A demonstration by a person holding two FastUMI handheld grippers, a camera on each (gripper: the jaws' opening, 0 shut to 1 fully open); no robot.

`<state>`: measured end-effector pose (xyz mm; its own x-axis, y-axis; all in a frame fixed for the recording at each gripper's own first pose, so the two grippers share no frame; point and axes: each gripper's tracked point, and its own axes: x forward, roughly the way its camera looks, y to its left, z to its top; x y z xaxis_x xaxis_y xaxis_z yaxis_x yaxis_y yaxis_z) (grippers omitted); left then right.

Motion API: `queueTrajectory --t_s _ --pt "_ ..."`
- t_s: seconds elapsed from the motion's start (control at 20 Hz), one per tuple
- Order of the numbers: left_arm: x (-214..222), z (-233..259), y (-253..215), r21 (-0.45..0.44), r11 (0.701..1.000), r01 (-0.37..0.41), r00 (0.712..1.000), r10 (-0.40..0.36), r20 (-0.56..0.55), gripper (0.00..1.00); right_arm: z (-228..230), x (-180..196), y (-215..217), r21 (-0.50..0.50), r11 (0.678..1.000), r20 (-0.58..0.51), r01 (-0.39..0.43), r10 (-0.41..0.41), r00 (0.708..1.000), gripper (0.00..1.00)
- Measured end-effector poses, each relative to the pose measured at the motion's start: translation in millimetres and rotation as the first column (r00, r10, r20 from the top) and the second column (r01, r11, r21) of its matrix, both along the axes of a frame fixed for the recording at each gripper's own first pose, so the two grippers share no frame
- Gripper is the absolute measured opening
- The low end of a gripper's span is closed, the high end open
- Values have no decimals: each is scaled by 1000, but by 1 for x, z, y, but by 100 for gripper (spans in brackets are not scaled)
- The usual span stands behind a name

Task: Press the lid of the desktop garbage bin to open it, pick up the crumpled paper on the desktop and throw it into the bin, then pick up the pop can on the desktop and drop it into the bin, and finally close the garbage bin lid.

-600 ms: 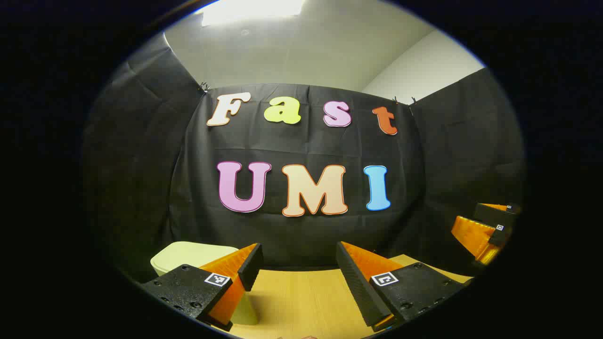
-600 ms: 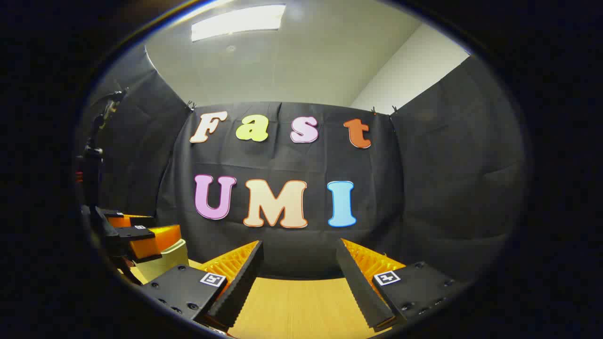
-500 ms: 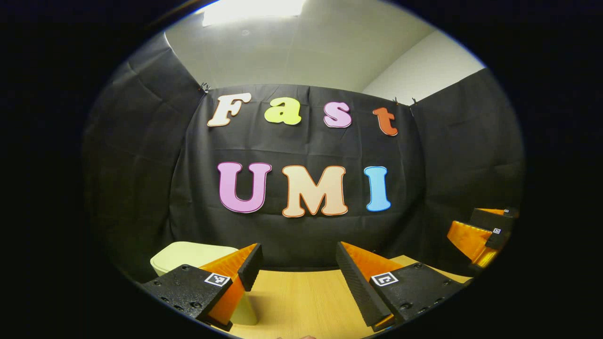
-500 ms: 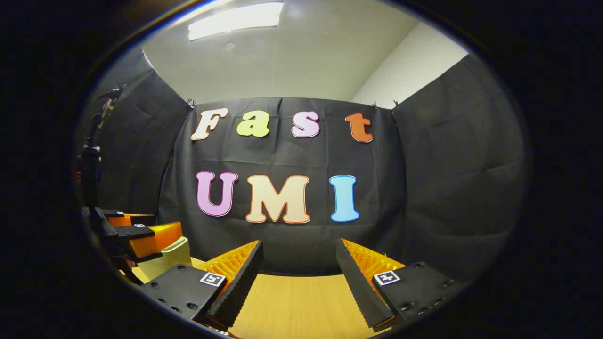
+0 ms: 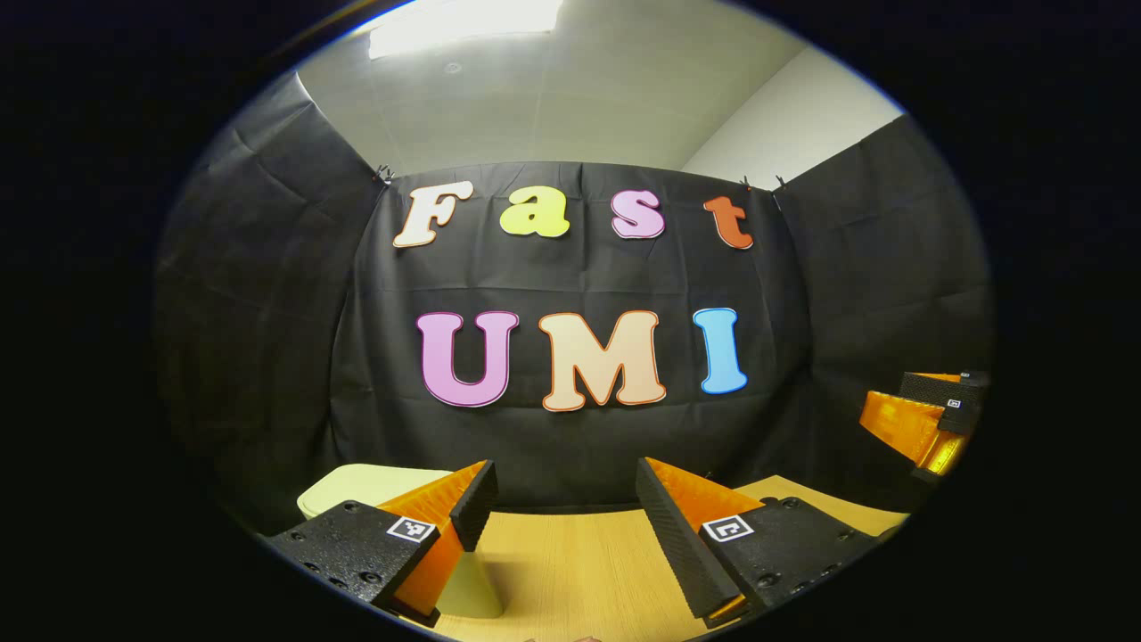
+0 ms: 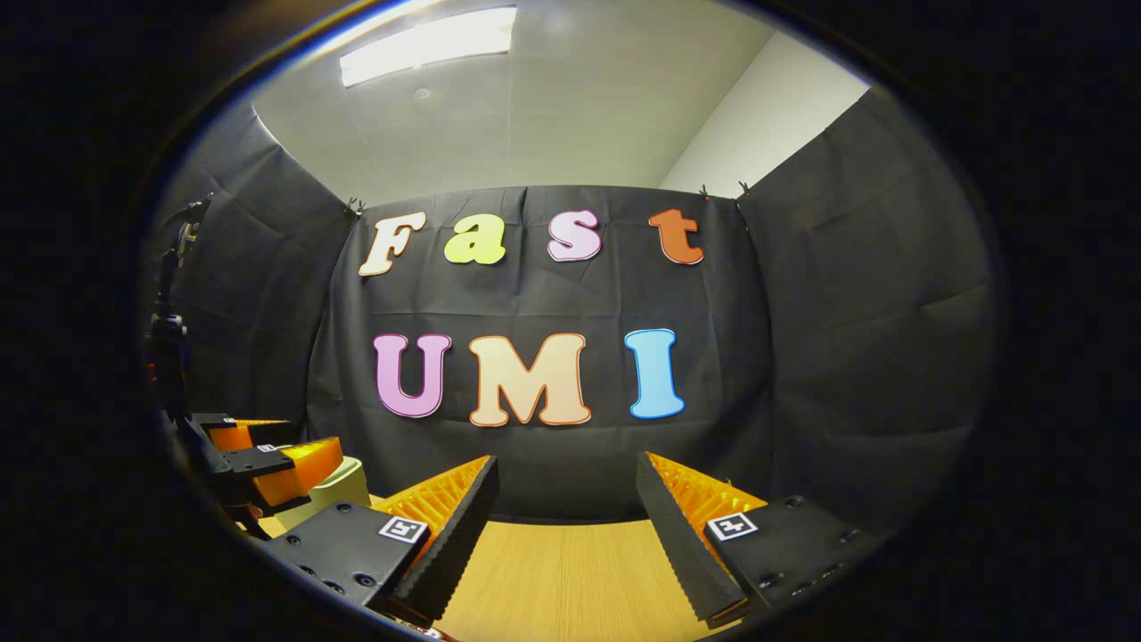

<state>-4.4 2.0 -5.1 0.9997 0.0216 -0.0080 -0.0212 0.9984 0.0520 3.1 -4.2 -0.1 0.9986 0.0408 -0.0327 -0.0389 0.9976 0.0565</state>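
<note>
The pale yellow-green bin [image 5: 357,484] stands on the wooden table at the lower left of the left gripper view, partly behind my left gripper's near finger, and its top looks flat and closed. My left gripper [image 5: 557,477] is open and holds nothing, raised beside the bin. In the right gripper view the bin [image 6: 343,486] sits at the far left, with the left gripper [image 6: 314,437] just above it. My right gripper [image 6: 566,473] is open and empty over the table. It also appears at the right edge of the left gripper view as the right gripper [image 5: 882,399].
The light wooden table [image 6: 570,580] runs back to the black cloth wall. A dark stand with cables [image 6: 169,330] rises at the left edge of the right gripper view.
Both views have drifted slightly. The bin sits a little lower and farther right in the left gripper view, and the right gripper there has risen a bit. Both grippers stay open.
</note>
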Motion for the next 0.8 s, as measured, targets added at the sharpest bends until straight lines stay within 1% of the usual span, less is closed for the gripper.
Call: queueTrajectory --t_s 0.1,0.3,0.35,0.4,0.45,0.5,0.55,0.65,0.7,0.75,0.8 --pt "-1 0 3 -1 1000 -6 1000 6 -7 92 -4 0 -2 -6 1000 -16 0 0 1000 98" --pt "-5 1 13 20 999 -30 999 30 -10 92 -6 -1 5 2 1000 -10 -24 24 1000 98" --pt "-6 3 13 17 999 -29 1000 29 -6 93 -5 -1 6 1 1000 -8 -29 29 1000 100" --pt "-7 5 13 14 1000 -23 1000 23 -2 92 -7 -1 9 2 999 -9 -36 36 999 98" --pt "-9 8 13 16 1000 -16 1000 16 5 92 -8 1 14 10 999 -12 -47 47 999 98" --pt "-11 12 9 16 1000 2 1000 -2 9 87 -8 0 17 16 998 -15 -57 57 998 98" --pt "-10 10 8 25 1000 10 1000 -11 4 80 -10 1 19 18 998 -18 -63 63 998 98" --pt "-9 10 17 58 998 -9 1000 10 -10 51 -10 2 20 17 997 -22 -74 74 997 98" --pt "-8 6 17 56 998 -10 1000 11 -22 36 -7 2 18 15 997 -14 -72 72 997 98" --pt "-5 1 18 44 999 -5 999 7 -42 31 -4 3 18 14 997 -6 -70 70 997 98" --pt "-5 -1 25 38 999 -18 998 20 -52 29 -2 3 17 11 998 3 -68 68 998 98"
